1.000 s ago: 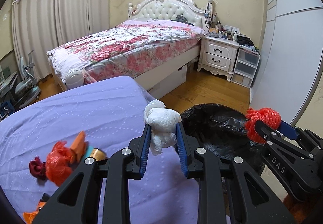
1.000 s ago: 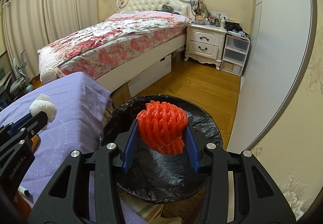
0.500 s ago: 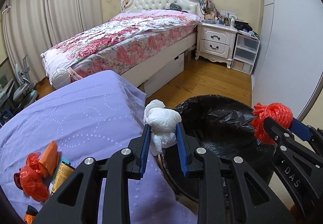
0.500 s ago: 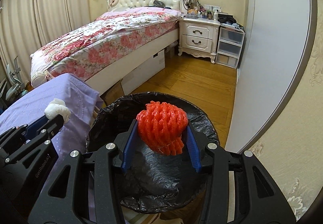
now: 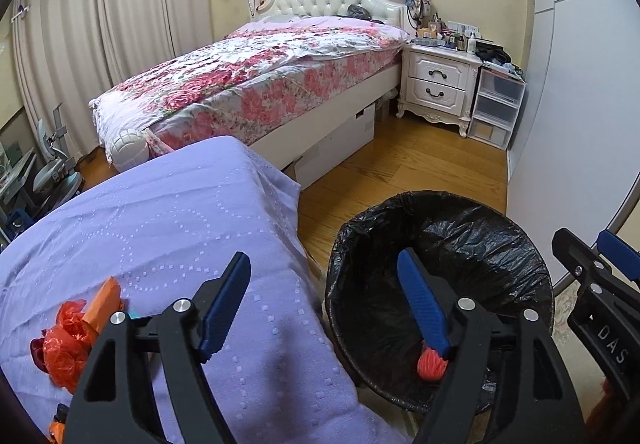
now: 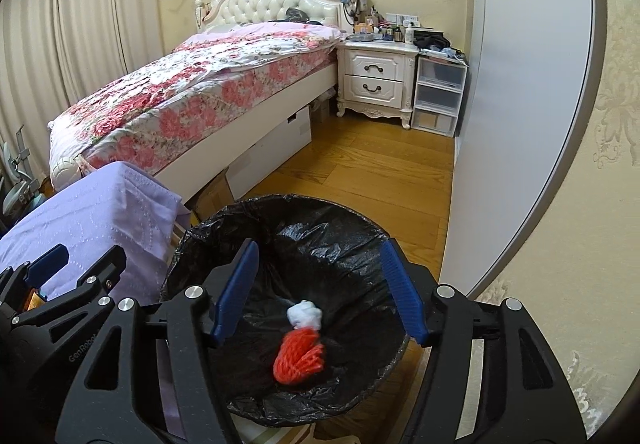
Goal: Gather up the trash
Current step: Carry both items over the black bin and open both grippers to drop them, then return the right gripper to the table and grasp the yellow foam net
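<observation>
A bin lined with a black bag [image 6: 224, 228] stands on the floor beside the purple-covered table [image 5: 160, 228]. A white tissue wad [image 6: 305, 315] and an orange net ball [image 6: 299, 356] lie at its bottom; the net ball also shows in the left wrist view [image 5: 431, 364]. My right gripper [image 6: 320, 292] is open and empty above the bin. My left gripper [image 5: 324, 304] is open and empty over the table edge and the bin's rim [image 5: 340, 244]. Orange and red plastic scraps [image 5: 68, 340] lie on the table at the left.
A bed with a floral cover [image 5: 256, 83] stands behind the table. A white nightstand [image 5: 438, 83] and plastic drawers [image 5: 496, 103] stand at the back. A grey wardrobe door [image 6: 520, 103] runs along the right of the wooden floor [image 6: 360, 171].
Both grippers have opened. The white tissue wad dropped from the left one and the orange net ball from the right one, and both now lie in the bin.
</observation>
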The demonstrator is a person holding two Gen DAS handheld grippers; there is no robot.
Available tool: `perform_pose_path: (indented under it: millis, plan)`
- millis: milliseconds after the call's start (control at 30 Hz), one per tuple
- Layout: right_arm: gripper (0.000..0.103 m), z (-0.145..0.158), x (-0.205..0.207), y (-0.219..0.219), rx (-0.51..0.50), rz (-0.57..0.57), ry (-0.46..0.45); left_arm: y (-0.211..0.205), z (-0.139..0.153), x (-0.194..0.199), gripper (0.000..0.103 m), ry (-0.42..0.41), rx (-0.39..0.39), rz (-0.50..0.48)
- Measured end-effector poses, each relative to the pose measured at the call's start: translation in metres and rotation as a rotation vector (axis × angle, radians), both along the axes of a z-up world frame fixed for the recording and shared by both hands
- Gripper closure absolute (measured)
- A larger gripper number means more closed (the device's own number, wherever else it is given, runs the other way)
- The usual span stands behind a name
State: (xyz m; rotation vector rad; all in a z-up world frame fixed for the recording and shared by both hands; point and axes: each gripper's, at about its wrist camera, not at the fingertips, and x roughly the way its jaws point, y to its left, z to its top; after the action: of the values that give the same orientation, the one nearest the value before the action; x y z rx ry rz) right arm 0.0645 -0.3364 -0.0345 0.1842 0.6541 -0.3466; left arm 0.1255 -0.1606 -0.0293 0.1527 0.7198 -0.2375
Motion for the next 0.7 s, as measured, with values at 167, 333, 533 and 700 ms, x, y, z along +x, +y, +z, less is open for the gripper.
perform_pose_path:
  millis: [167, 333, 533, 700]
  plan:
    - [0.039, 0.006, -0.008, 0.007, 0.012, 0.024, -0.005, 0.013, 0.012, -0.012, 0.028, 0.0, 0.0, 0.007]
    - [0.039, 0.014, -0.027, 0.026, 0.001, 0.08, -0.011, 0.036, 0.023, -0.034, 0.027, -0.003, 0.008, 0.015]
    - [0.039, 0.023, -0.055, 0.057, -0.004, 0.168, -0.016, 0.076, 0.039, -0.062, 0.027, -0.025, 0.013, 0.044]
    - [0.039, 0.034, -0.077, 0.084, 0.014, 0.255, -0.032, 0.114, 0.05, -0.085, 0.026, -0.039, 0.004, 0.097]
